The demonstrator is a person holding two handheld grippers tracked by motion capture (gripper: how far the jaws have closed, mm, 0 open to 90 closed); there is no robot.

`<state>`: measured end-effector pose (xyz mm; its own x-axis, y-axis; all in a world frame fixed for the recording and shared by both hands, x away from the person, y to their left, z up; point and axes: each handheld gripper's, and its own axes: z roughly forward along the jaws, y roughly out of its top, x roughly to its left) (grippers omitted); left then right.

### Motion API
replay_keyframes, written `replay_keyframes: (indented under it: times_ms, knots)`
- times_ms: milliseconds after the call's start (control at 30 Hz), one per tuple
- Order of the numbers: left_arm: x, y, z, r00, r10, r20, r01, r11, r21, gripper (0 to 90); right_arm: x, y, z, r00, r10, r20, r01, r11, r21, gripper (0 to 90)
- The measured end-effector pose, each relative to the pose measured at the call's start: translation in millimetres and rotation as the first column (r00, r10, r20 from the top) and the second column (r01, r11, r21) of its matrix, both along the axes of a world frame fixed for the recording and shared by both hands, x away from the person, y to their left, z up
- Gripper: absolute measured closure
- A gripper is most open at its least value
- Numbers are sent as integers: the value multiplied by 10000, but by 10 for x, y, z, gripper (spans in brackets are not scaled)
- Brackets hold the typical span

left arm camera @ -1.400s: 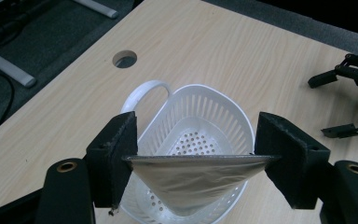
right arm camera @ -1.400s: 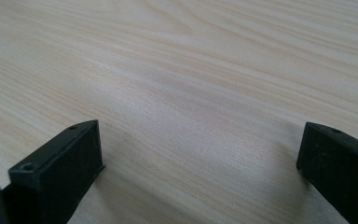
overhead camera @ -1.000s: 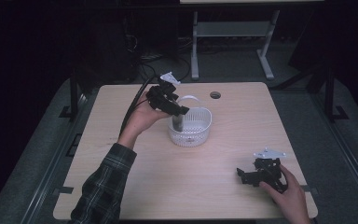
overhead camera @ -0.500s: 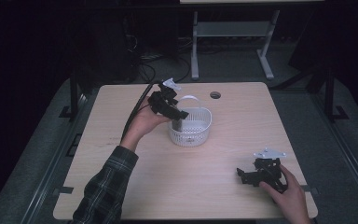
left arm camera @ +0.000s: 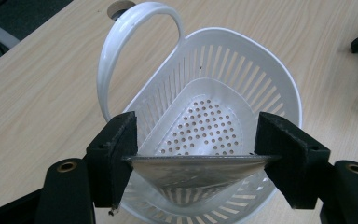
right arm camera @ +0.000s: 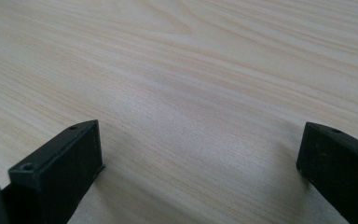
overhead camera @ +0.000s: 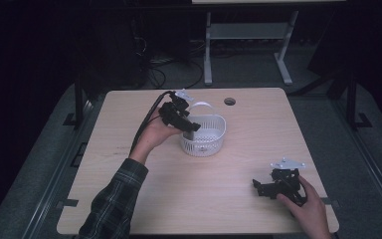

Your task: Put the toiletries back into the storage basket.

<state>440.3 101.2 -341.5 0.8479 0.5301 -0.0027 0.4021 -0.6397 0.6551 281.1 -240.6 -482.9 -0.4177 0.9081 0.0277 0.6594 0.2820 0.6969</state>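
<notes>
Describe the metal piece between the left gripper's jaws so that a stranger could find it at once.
Start at the wooden table, then find the white slotted basket near its middle. Over the basket's near rim, the left gripper clamps a metal strainer: cone-shaped, shiny and punched with small round holes, unlike the basket's long plastic slots.

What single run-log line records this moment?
left gripper: shut on metal strainer over white basket | right gripper: open, on table

Light wood counter (overhead camera: 214,199), round cable hole (overhead camera: 230,101) near far edge. Dark floor around. White frame (overhead camera: 243,45) and cables (overhead camera: 171,69) on floor behind counter.
</notes>
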Motion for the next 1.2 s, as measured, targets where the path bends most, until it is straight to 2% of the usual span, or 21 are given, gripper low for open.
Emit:
replay_keyframes:
  times_ms: [267,667,800,967,1200]
  knots:
    - [-4,-9,-63,9999,-33,-134,34,9999,95,295,0,0,0,10000,1,0,-1,10000,0,0]
    - [-7,6,-73,9999,-35,-144,36,10000,55,288,0,0,0,10000,2,1,-2,10000,-2,0]
    - [-6,6,-91,10000,-31,-82,33,9999,148,258,0,0,0,10000,-1,-1,1,10000,-1,0]
    - [-25,9,-53,9999,-137,3,137,9998,-112,178,0,0,0,10000,-1,-1,1,10000,-1,0]
    - [-58,93,34,9997,-13,224,22,9993,-378,143,0,0,0,10000,2,2,-2,10000,-3,0]
